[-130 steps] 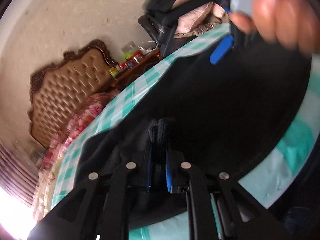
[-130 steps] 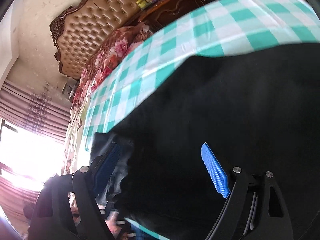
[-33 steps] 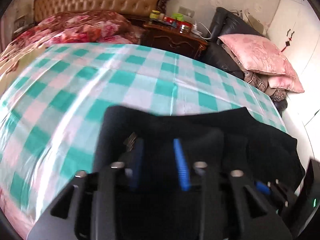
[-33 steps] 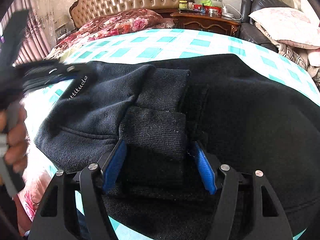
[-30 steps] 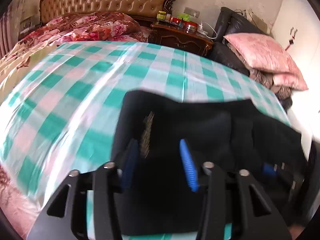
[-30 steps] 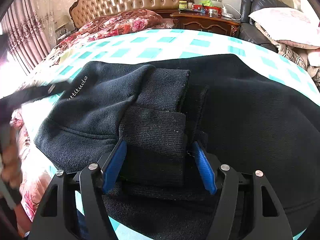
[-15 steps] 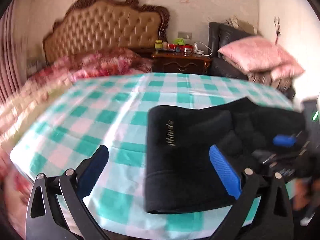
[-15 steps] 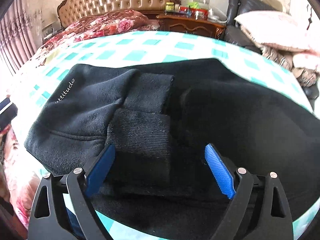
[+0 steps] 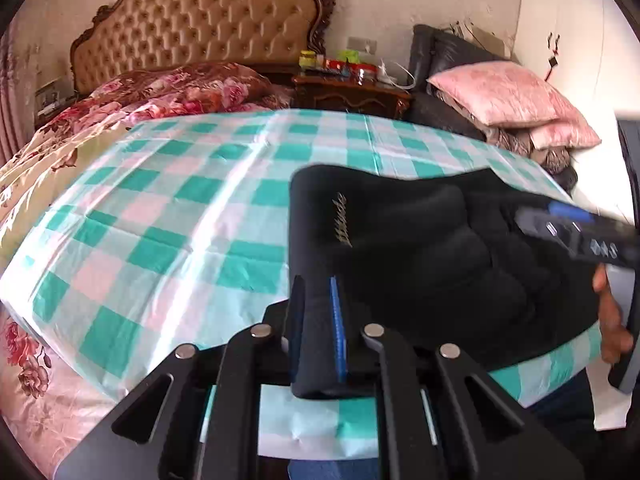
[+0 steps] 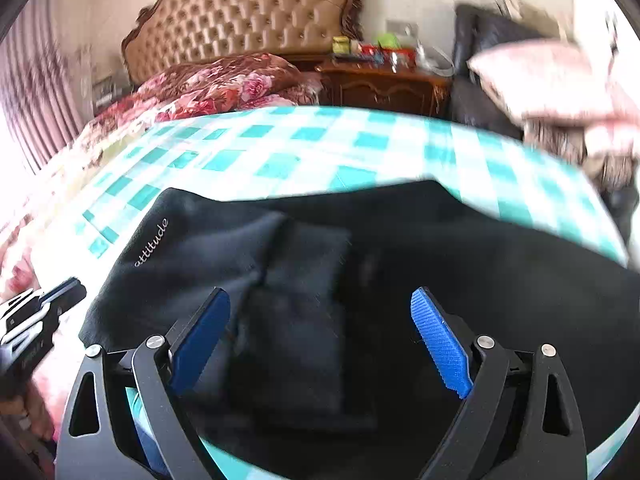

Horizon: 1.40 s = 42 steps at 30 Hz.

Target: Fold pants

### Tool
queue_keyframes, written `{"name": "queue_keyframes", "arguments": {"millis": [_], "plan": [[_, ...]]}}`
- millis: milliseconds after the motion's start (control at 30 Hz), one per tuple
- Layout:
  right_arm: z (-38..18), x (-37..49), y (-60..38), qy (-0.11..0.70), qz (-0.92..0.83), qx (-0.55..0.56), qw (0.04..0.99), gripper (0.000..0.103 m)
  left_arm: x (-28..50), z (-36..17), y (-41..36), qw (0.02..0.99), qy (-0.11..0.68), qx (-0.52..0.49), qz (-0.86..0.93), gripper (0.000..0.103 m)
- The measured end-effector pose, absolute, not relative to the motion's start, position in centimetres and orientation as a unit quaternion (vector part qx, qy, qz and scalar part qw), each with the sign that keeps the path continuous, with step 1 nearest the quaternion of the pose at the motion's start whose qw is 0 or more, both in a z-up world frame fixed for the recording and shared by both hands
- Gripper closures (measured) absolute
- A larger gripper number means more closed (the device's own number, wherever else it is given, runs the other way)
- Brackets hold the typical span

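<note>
The black pants lie folded on the green-checked cloth, with a small script logo near their left edge. My left gripper is shut on the near left corner of the pants. In the right wrist view the pants fill the lower half, ribbed cuffs folded on top. My right gripper is open and empty just above the cuffs. The right gripper's body also shows in the left wrist view, held by a hand.
A tufted headboard and floral bedding stand behind the table. A dark nightstand with bottles and a black sofa with pink pillows stand at the back right. The table's near edge runs below the pants.
My left gripper moved in from open beside the pants and closed on their near left corner. My right gripper opened wider and backed off from the cuffs.
</note>
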State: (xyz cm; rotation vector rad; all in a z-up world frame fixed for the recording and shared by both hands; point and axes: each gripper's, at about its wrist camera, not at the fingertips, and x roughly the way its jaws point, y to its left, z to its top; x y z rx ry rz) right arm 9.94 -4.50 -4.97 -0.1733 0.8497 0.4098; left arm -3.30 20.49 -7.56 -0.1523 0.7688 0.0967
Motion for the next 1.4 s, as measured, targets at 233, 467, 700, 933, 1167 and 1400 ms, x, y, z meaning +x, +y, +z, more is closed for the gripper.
{"name": "queue_keyframes", "arguments": {"millis": [233,467,700,933,1167,1400], "plan": [[-8.4,12.4,0.1,0.442,0.17,-0.135,0.87,0.034,-2.7,-9.3,20.2,0.907,0.412,-0.071,0.05,0.091],[-10.4,12.7,-0.3,0.465,0.177,-0.127,0.858,0.033,1.9,-4.9,20.8,0.926,0.374,-0.046,0.017,0.083],[-10.8,12.8,-0.2,0.461,0.179,-0.13,0.859,0.033,12.4,-7.4,21.9,0.897,0.44,-0.036,-0.011,0.083],[-10.9,12.7,-0.3,0.462,0.179,-0.129,0.859,0.032,13.8,-9.0,23.0,0.886,0.459,-0.068,0.004,0.083],[-10.8,12.7,-0.3,0.459,0.18,-0.129,0.86,0.032,4.3,-6.0,21.3,0.919,0.386,-0.069,0.034,0.072],[-10.8,12.7,-0.2,0.456,0.178,-0.13,0.862,0.031,-1.9,-9.4,19.4,0.911,0.406,-0.05,0.045,0.071]]}}
